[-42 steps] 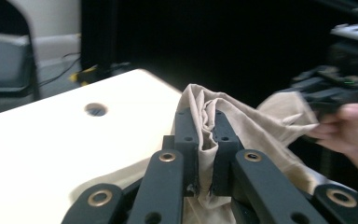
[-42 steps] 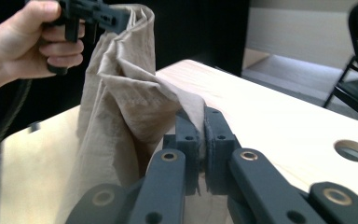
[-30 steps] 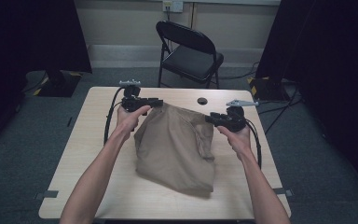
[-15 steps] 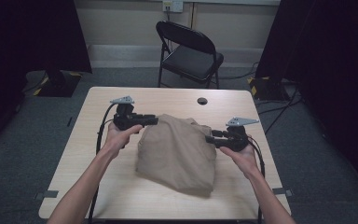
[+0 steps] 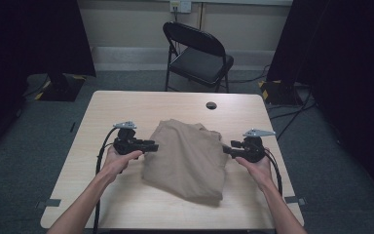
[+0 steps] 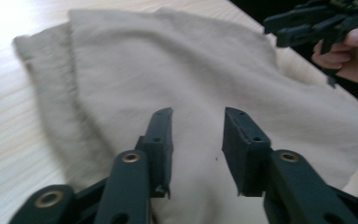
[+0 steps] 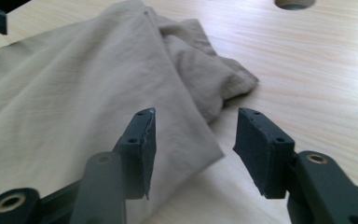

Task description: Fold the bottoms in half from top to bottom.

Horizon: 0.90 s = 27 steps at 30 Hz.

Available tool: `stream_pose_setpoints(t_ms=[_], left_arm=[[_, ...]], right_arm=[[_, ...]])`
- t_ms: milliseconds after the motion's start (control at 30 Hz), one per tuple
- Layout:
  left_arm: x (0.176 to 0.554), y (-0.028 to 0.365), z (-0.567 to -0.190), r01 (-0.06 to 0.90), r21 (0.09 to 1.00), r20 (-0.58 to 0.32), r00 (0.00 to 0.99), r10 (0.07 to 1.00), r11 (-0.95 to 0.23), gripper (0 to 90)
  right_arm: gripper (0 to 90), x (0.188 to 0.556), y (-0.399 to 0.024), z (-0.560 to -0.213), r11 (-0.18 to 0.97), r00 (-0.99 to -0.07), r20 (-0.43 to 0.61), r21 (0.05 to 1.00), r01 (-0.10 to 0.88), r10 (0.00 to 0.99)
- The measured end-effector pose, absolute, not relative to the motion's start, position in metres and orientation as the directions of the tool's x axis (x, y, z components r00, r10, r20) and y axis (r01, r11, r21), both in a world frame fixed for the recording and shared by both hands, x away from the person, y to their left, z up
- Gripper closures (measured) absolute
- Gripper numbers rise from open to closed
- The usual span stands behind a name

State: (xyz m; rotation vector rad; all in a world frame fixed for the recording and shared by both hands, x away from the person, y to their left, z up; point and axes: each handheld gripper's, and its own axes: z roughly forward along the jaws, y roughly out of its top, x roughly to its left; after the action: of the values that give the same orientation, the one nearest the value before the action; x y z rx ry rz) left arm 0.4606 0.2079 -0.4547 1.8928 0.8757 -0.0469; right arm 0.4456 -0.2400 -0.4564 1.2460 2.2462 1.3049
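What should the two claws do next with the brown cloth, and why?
Probably draw both claws a little outward, away from the cloth. It lies folded and flat on the table, and the left claw and right claw stand open with nothing pinched; their jaws have just been opening. The fold looks set down, so the hands can likely clear off before any smoothing.

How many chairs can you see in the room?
1. A black folding chair stands on the floor just past the far edge of the wooden table, facing it. The dark sides of the room could hide more.
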Motion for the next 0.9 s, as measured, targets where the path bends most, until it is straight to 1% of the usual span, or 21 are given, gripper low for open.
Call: stream_pose_setpoints(t_ms=[67,133,200,233,267,300,400,433,467,533,667,767,833,900], left_arm=[[0.462,0.209,-0.459,0.604,0.767,-0.415,0.725,0.550,-0.217,56.3],[0.462,0.206,-0.464,0.606,0.757,-0.405,0.729,0.552,-0.245,54.6],[0.463,0.201,-0.470,0.613,0.742,-0.403,0.731,0.550,-0.271,54.5],[0.462,0.199,-0.472,0.616,0.735,-0.398,0.731,0.554,-0.284,55.9],[0.462,0.197,-0.475,0.613,0.731,-0.392,0.737,0.551,-0.300,58.8],[0.461,0.196,-0.477,0.614,0.724,-0.395,0.743,0.541,-0.314,60.3],[0.457,0.193,-0.480,0.611,0.708,-0.375,0.750,0.545,-0.354,68.9],[0.455,0.192,-0.481,0.608,0.701,-0.365,0.754,0.546,-0.372,74.1],[0.453,0.191,-0.482,0.602,0.697,-0.351,0.760,0.546,-0.390,74.1],[0.448,0.189,-0.486,0.592,0.677,-0.324,0.773,0.546,-0.437,77.4],[0.441,0.189,-0.487,0.591,0.670,-0.313,0.774,0.550,-0.450,77.3],[0.442,0.190,-0.488,0.596,0.669,-0.313,0.768,0.558,-0.444,75.1],[0.442,0.189,-0.488,0.585,0.671,-0.298,0.775,0.557,-0.455,75.6],[0.441,0.188,-0.487,0.586,0.670,-0.294,0.773,0.562,-0.455,75.8]], right_arm=[[46.6,0.447,-0.244,-0.460,0.221,-0.585,0.195,0.797,0.563,0.787],[47.4,0.450,-0.245,-0.467,0.212,-0.582,0.229,0.778,0.591,0.780],[59.1,0.451,-0.243,-0.472,0.222,-0.604,0.255,0.767,0.602,0.756],[68.1,0.450,-0.240,-0.472,0.235,-0.614,0.241,0.772,0.591,0.752],[82.1,0.449,-0.238,-0.471,0.247,-0.632,0.228,0.783,0.572,0.741],[87.5,0.449,-0.236,-0.467,0.247,-0.645,0.220,0.796,0.553,0.732],[88.6,0.451,-0.234,-0.455,0.228,-0.646,0.203,0.824,0.519,0.736],[88.8,0.456,-0.233,-0.448,0.219,-0.644,0.199,0.832,0.509,0.739],[88.8,0.456,-0.233,-0.448,0.219,-0.644,0.199,0.832,0.509,0.739],[88.8,0.462,-0.232,-0.443,0.212,-0.629,0.182,0.841,0.498,0.756],[88.8,0.476,-0.230,-0.436,0.209,-0.614,0.167,0.845,0.492,0.771],[88.7,0.488,-0.224,-0.430,0.192,-0.606,0.162,0.858,0.477,0.779],[88.7,0.498,-0.219,-0.430,0.197,-0.580,0.133,0.860,0.470,0.803],[88.7,0.510,-0.214,-0.435,0.182,-0.560,0.157,0.846,0.501,0.814]])
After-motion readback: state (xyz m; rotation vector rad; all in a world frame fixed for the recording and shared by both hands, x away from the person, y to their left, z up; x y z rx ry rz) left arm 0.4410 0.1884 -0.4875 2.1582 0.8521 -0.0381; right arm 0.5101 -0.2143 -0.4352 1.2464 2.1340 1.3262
